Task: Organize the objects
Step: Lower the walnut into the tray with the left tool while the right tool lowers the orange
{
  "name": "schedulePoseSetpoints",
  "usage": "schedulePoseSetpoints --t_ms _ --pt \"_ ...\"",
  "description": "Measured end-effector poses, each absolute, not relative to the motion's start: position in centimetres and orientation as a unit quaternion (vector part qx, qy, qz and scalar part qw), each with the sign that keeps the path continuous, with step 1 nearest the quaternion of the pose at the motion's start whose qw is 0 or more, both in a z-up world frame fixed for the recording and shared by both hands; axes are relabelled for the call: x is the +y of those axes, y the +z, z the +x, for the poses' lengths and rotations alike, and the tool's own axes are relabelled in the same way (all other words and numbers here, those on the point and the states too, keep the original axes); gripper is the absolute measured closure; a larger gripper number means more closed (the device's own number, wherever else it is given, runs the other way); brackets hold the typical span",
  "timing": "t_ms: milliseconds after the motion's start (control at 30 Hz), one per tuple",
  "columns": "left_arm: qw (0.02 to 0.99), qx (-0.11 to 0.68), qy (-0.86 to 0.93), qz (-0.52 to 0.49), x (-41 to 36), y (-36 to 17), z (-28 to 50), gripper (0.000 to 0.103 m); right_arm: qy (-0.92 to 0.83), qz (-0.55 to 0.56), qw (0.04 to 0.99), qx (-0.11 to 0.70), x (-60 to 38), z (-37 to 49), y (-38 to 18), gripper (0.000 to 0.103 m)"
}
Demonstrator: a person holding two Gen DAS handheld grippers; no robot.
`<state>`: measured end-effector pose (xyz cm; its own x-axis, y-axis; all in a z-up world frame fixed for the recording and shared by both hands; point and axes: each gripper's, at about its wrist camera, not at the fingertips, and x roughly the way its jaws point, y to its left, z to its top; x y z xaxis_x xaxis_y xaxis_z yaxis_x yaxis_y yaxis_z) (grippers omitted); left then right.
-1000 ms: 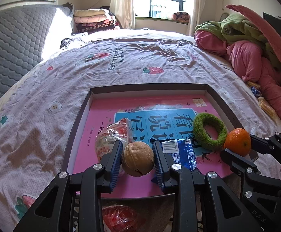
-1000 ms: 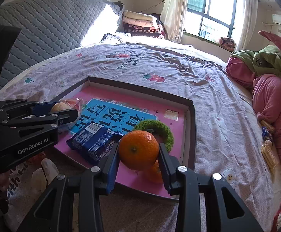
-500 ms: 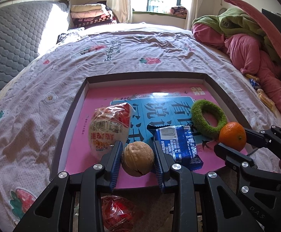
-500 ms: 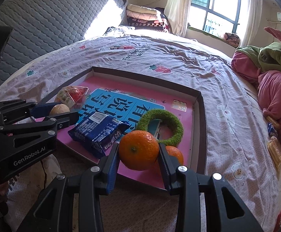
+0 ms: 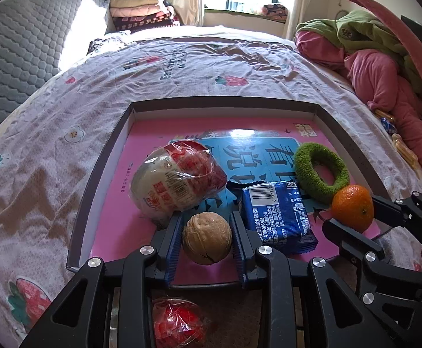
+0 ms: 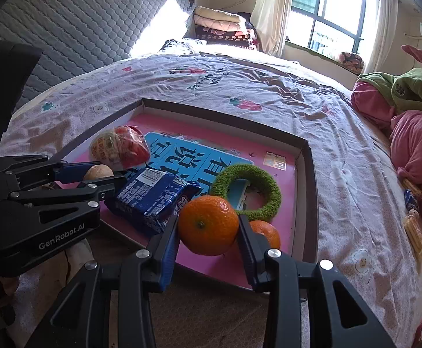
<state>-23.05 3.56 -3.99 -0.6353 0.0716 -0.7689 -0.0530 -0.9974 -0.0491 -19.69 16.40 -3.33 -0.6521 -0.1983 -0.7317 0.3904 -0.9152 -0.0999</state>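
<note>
While the left gripper [image 5: 206,239] is clamping a walnut [image 5: 206,238] between its blue pads, it is hanging over the near edge of the tray [image 5: 101,179]. The right gripper [image 6: 208,226] is pinching an orange [image 6: 208,225] over the tray's near right part. A second orange [image 6: 266,232] is lying in the tray just behind the right finger. A blue packet [image 5: 277,214] is lying in the tray between the two grippers, its near end reaching toward the tray's front edge. A wrapped red-and-white bun [image 5: 179,182] is sitting in the tray just beyond the walnut, to the left of the packet. A green ring [image 5: 321,174] is resting toward the tray's right side, beyond the packet and the held orange. Another red wrapped item [image 5: 179,322] is lying outside the tray, in front of its near edge, under the left gripper. The tray itself is sitting on a bedsheet [image 5: 51,133] printed with flowers and strawberries, and pink and green clothes [image 5: 382,66] are piled well off to the tray's right.
</note>
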Motion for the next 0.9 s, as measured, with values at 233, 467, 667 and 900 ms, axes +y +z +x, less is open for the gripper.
schedulePoseSetpoints --t_ms 233,467,667,900 --pt "0.035 -0.01 0.904 -0.425 3.67 -3.97 -23.03 0.07 -0.899 0.385 0.167 0.123 16.37 -19.74 -3.5 0.064" --pt "0.035 -0.007 0.904 -0.426 3.8 -3.84 -22.89 0.07 -0.899 0.387 0.168 0.12 16.5 -19.73 -3.53 0.064" --pt "0.034 -0.004 0.903 -0.427 3.94 -3.77 -22.72 0.07 -0.898 0.389 0.169 0.116 16.72 -19.58 -3.46 0.064" --pt "0.034 -0.003 0.904 -0.426 3.99 -3.59 -22.59 0.07 -0.897 0.393 0.169 0.112 16.88 -19.56 -3.32 0.063"
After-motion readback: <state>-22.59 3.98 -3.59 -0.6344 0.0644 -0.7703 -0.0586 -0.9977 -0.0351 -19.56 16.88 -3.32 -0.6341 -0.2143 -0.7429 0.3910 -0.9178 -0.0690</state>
